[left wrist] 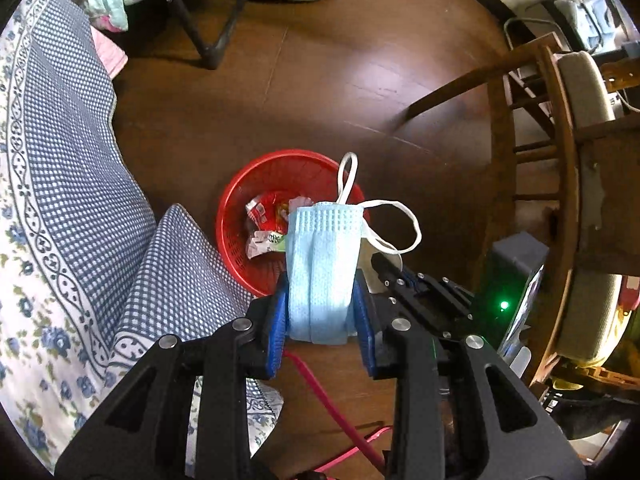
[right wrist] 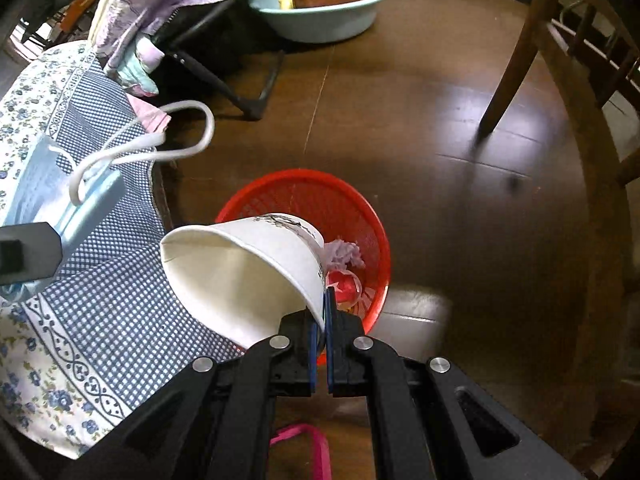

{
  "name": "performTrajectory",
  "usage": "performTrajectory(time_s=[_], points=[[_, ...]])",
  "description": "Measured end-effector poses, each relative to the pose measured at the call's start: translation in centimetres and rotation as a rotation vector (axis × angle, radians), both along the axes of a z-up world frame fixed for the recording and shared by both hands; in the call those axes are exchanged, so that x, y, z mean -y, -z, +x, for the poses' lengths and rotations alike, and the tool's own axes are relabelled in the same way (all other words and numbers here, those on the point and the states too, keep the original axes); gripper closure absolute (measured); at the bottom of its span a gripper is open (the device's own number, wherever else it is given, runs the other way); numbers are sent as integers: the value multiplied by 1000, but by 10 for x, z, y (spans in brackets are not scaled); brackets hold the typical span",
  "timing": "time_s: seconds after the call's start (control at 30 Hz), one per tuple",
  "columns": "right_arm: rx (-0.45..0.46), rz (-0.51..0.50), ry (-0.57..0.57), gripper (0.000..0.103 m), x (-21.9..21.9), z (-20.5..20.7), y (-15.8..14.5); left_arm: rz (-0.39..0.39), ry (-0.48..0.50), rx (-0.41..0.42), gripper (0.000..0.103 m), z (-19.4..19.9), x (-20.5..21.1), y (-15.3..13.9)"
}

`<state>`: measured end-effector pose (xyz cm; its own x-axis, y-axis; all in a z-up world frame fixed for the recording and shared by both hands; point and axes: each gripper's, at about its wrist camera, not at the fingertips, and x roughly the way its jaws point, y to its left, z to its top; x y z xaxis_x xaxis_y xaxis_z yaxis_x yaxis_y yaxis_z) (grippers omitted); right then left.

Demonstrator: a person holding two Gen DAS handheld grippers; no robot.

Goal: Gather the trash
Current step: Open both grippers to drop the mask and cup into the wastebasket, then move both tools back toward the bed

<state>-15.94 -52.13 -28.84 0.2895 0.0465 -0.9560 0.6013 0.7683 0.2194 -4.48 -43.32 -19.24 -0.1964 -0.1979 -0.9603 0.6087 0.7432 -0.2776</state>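
Note:
My left gripper (left wrist: pixel 322 300) is shut on a folded light-blue face mask (left wrist: pixel 322 264) with white ear loops, held above the near rim of a red mesh basket (left wrist: pixel 240 204) on the floor. The basket holds several wrappers (left wrist: pixel 262 236). My right gripper (right wrist: pixel 322 320) is shut on the rim of a white paper cup (right wrist: pixel 248 268), tipped on its side over the red basket (right wrist: pixel 344 200), which holds crumpled paper (right wrist: pixel 344 254). The mask (right wrist: pixel 60 196) and part of the left gripper show at the left of the right wrist view.
A blue-and-white patterned bedspread (left wrist: pixel 60 200) hangs at the left. A wooden chair (left wrist: pixel 560 160) stands at the right. A pale basin (right wrist: pixel 320 12) and a black folding frame (right wrist: pixel 224 76) sit farther back. A pink cord (left wrist: pixel 332 408) lies on the brown floor.

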Motion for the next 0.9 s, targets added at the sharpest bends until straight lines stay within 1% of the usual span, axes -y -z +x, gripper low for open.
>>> performTrajectory(time_s=[0.03, 0.07, 0.1, 0.13, 0.17, 0.2, 0.23, 0.4, 0.5, 0.57, 0.7, 0.73, 0.77, 0.83, 0.9], points=[[4, 4, 5, 99, 1, 0, 2, 7, -5, -6, 66, 1, 0, 3], [7, 2, 13, 96, 1, 0, 3, 18, -11, -12, 52, 2, 1, 6], [8, -8, 27, 93, 2, -2, 2, 37, -22, -18, 43, 3, 0, 10], [6, -12, 33, 85, 4, -1, 3, 44, -32, -18, 31, 4, 0, 11], [4, -28, 41, 57, 4, -2, 1, 41, -41, -18, 30, 5, -1, 12], [9, -61, 51, 43, 3, -4, -2, 33, -45, -22, 30, 6, -3, 13], [8, -74, 51, 43, 3, -3, -4, 30, -46, -23, 30, 6, -4, 12], [-10, -72, 59, 44, 8, -2, -11, 42, -52, 4, 30, 6, -10, 9], [-20, -95, 49, 43, 8, 0, -20, 30, -66, 33, 30, 8, -13, 1], [-18, -114, 47, 43, 8, 2, -28, 6, -63, 60, 30, 10, -14, -7], [1, -154, 41, 39, 6, 4, -52, -48, -80, 131, 30, 14, -19, -34], [5, -162, 38, 39, 4, 4, -58, -66, -82, 145, 28, 14, -21, -44], [11, -170, 35, 38, 3, 5, -64, -79, -82, 160, 25, 14, -23, -51], [28, -186, 28, 38, -1, 5, -78, -103, -75, 197, 20, 11, -27, -66], [47, -209, 20, 36, -6, 8, -93, -126, -64, 232, 20, 9, -34, -81]])
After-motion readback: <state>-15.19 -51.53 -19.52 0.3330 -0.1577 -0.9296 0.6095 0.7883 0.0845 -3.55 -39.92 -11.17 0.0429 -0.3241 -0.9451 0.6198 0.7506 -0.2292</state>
